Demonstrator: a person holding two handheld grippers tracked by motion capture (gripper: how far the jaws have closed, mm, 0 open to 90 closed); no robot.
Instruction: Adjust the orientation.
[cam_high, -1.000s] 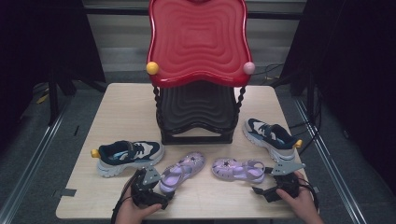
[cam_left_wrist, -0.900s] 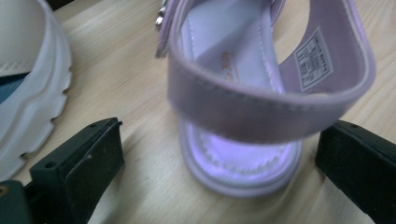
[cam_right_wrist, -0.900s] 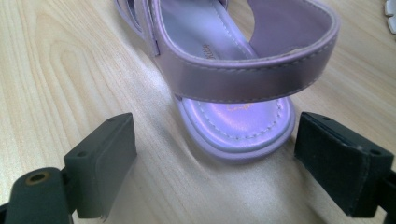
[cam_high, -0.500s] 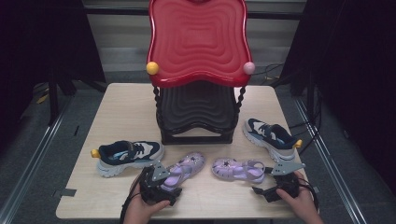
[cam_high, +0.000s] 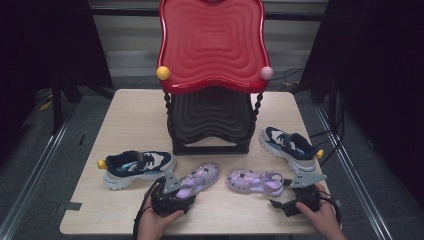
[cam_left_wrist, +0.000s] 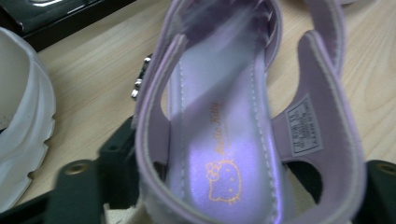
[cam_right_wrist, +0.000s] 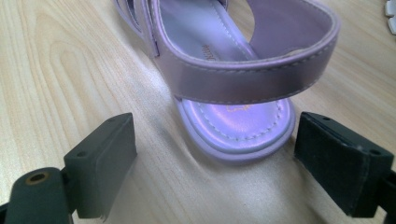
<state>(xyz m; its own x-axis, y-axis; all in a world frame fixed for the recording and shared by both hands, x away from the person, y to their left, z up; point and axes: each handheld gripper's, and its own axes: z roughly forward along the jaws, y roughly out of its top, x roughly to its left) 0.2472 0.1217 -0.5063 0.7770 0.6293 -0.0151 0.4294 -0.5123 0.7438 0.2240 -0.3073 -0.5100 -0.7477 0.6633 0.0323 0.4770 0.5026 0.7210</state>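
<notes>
High view: a pale wooden table (cam_high: 135, 120) carries a two-tier stand, with a red wavy tray (cam_high: 212, 42) on top and a black tray (cam_high: 212, 117) below. In front of the stand lie four shoes in a loose row. A navy-and-white sneaker (cam_high: 136, 167) is at far left and a second sneaker (cam_high: 290, 146) at far right. Between them lie the left purple sandal (cam_high: 197, 179) and the right purple sandal (cam_high: 256, 181). The left gripper (cam_high: 175, 192), held in a hand at the near edge, sits over the heel end of the left purple sandal. The right gripper (cam_high: 289, 196) lies just behind the heel of the right purple sandal, its hand resting at the table's near right corner.

Left gripper view: the heel of the left purple sandal (cam_left_wrist: 224, 140) lies between the two black jaws, with its printed insole facing up. The jaws have just been closing and stand hard against the sandal's sides at the heel strap, pressing on it. The white sole of the sneaker (cam_left_wrist: 21, 121) shows at the left edge.

Right gripper view: the jaws stand wide apart, one on each side of the heel of the right purple sandal (cam_right_wrist: 238, 70). Bare table shows between each pad and the sole, so nothing is gripped. The sandal rests flat on the wood.
</notes>
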